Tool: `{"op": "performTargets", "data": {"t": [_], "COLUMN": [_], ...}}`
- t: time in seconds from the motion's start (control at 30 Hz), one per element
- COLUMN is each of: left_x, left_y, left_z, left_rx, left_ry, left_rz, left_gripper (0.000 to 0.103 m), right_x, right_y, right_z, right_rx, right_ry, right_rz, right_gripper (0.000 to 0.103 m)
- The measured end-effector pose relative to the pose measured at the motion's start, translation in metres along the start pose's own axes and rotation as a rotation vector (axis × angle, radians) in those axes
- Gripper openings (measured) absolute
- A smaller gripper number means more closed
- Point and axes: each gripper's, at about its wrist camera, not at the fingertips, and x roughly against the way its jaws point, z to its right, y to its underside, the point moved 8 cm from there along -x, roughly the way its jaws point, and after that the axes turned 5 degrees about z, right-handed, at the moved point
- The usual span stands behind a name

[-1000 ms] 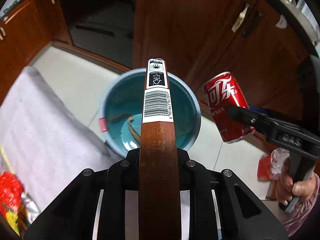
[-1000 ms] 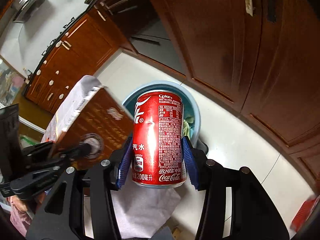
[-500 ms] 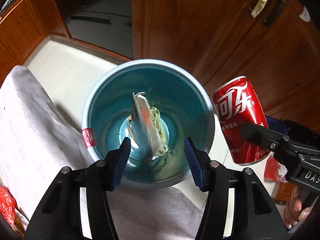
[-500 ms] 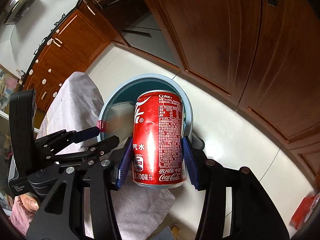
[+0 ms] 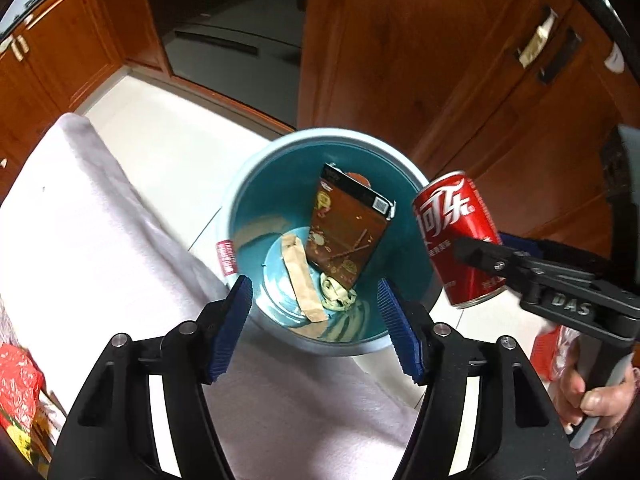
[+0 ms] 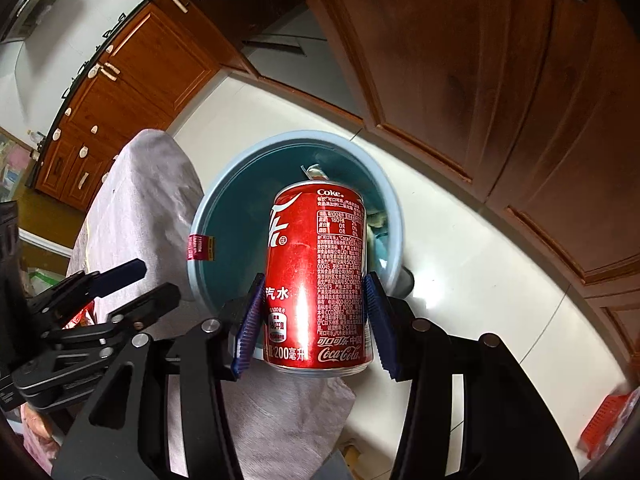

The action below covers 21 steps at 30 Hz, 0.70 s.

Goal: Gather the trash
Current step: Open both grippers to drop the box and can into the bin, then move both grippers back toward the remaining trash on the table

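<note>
Dark reddish wooden cabinet doors [image 5: 420, 60] fill the far side of the room, one with a pale handle [image 5: 534, 42]. Between them opens a dark recess with a grey panel [image 5: 228, 36]. More wooden cupboards [image 6: 132, 76] with small pale handles run along the left wall under a dark countertop edge. The floor [image 5: 160, 148] is pale tile with thin seams. A grey cloth [image 5: 84, 240] covers the desk in the foreground, its surface lightly wrinkled and its edge hanging near the floor.

I see box [image 5: 347, 236] in bin [image 5: 256, 172], leaning on wall | can [image 6: 318, 276] above bin rim, right of box | cloth-covered table [image 5: 100, 240] left of bin | cabinets [image 5: 400, 52] behind.
</note>
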Motion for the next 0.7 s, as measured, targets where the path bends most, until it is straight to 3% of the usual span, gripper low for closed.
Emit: {"op": "performTargets", "data": {"t": [0.17, 0.2, 0.23, 0.27, 0.57, 0.7], "left_x": [0.016, 0.018, 0.021, 0.023, 0.043, 0.059], "left_y": [0.001, 0.002, 0.003, 0.003, 0.015, 0.025], "left_z": [-0.013, -0.016, -0.019, -0.023, -0.034, -0.035], "left_rx": [0.037, 0.042, 0.047, 0.053, 0.089, 0.104], "left_ry": [-0.009, -0.014, -0.014, -0.012, -0.008, -0.011], "left_rz": [0.034, 0.039, 0.042, 0.043, 0.054, 0.064], "left_gripper": [0.075, 0.075, 0.075, 0.076, 0.077, 0.077], "right_x": [-0.015, -0.019, -0.021, -0.023, -0.017, -0.007], "right_y": [-0.004, -0.004, -0.005, -0.006, 0.003, 0.01], "right_z": [-0.025, -0.031, -0.034, -0.037, -0.047, -0.051], "right_rx": [0.031, 0.038, 0.041, 0.041, 0.048, 0.05], "right_ry": [-0.029, -0.039, -0.045, -0.046, -0.025, -0.007], "right_rz": [-0.021, -0.027, -0.03, -0.029, -0.036, -0.04], "right_gripper": [0.048, 0.051, 0.065, 0.069, 0.084, 0.085]}}
